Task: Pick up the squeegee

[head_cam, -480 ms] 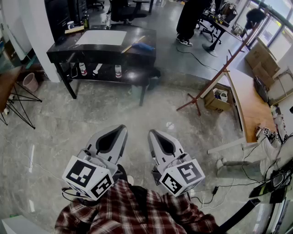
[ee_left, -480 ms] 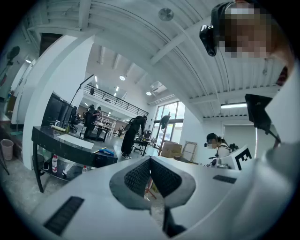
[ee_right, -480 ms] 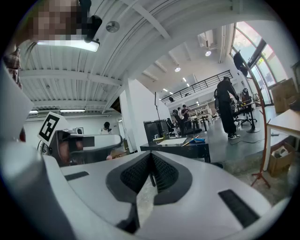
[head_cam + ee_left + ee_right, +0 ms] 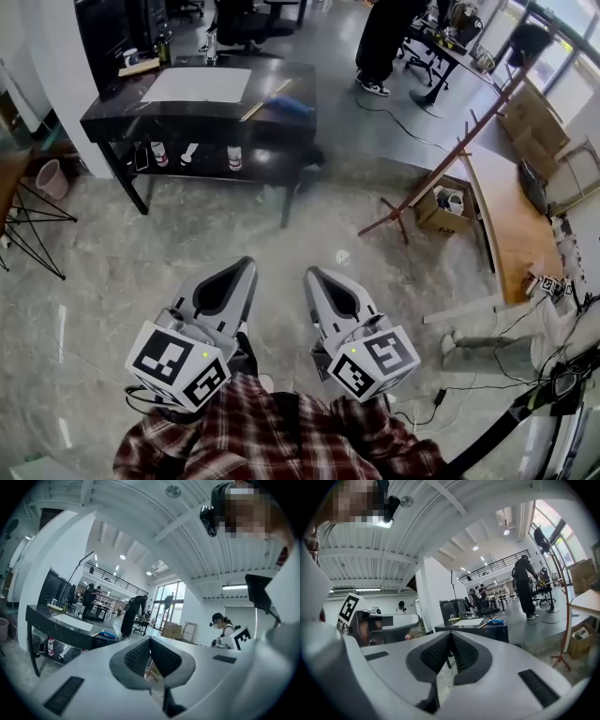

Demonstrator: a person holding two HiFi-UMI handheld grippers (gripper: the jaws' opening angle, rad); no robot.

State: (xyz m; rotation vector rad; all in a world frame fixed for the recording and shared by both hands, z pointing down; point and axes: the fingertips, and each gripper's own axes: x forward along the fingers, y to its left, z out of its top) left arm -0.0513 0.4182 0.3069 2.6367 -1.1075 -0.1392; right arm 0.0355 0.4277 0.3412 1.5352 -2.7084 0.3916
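The squeegee (image 4: 274, 101), with a wooden handle and a blue head, lies on the right end of a black table (image 4: 112, 117) across the room. It also shows small in the right gripper view, squeegee (image 4: 493, 620), and as a blue patch in the left gripper view, squeegee (image 4: 105, 633). My left gripper (image 4: 247, 265) and right gripper (image 4: 311, 274) are held side by side in front of my chest, far short of the table. Both point toward it. The left gripper (image 4: 150, 639) and right gripper (image 4: 451, 633) have their jaws together with nothing between them.
A white sheet (image 4: 197, 84) lies on the table and bottles (image 4: 192, 153) stand on its lower shelf. A red coat stand (image 4: 441, 159), a cardboard box (image 4: 441, 208) and a wooden desk (image 4: 511, 216) stand to the right. A person (image 4: 384, 37) stands behind the table. Grey stone floor lies between.
The table and floor have shifted slightly up and left in the head view. Both grippers keep their pose and stay shut.
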